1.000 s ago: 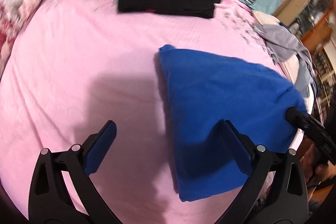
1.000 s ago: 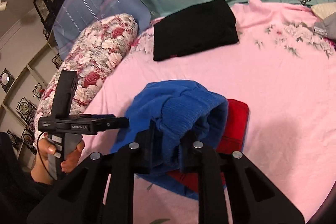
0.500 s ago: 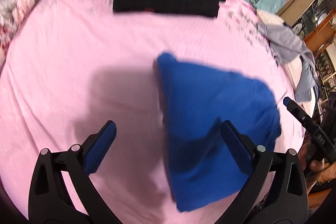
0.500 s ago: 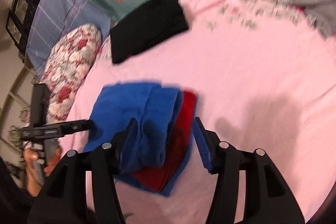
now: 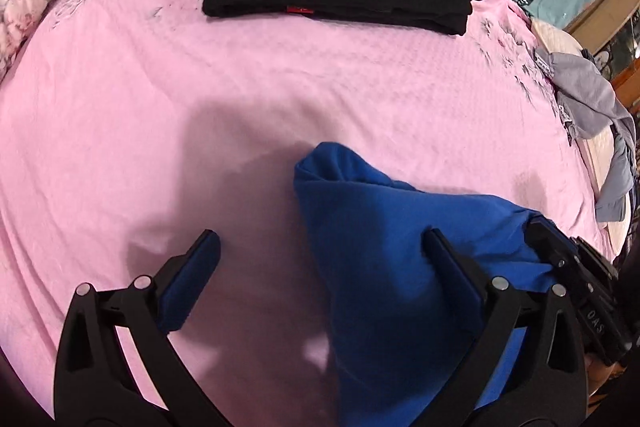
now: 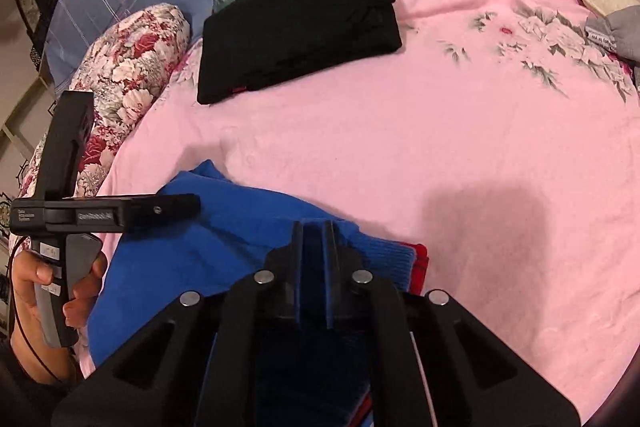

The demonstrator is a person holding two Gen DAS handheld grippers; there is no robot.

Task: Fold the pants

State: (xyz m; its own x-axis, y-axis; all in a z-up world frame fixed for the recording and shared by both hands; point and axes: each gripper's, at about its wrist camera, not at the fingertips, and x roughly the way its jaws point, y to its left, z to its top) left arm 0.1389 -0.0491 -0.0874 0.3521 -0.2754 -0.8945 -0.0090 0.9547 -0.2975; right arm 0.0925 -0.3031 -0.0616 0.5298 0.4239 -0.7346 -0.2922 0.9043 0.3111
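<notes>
Right wrist only: red lining (image 6: 418, 259) under blue pants (image 6: 208, 259) (folded)

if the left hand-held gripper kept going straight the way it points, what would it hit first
Probably the pink blanket: the open left hand-held gripper angles down at it, with the blue pants just right of centre. Depth is unclear.

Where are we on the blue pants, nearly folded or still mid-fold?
Mid-fold, I'd say. Done: the black pants lie folded flat at the far side of the pink blanket. In hand: the right gripper is shut on the blue pants, already doubled over, red lining showing at the edge. The left gripper is open beside them. Left: lay that edge down and flatten the bundle.
</notes>
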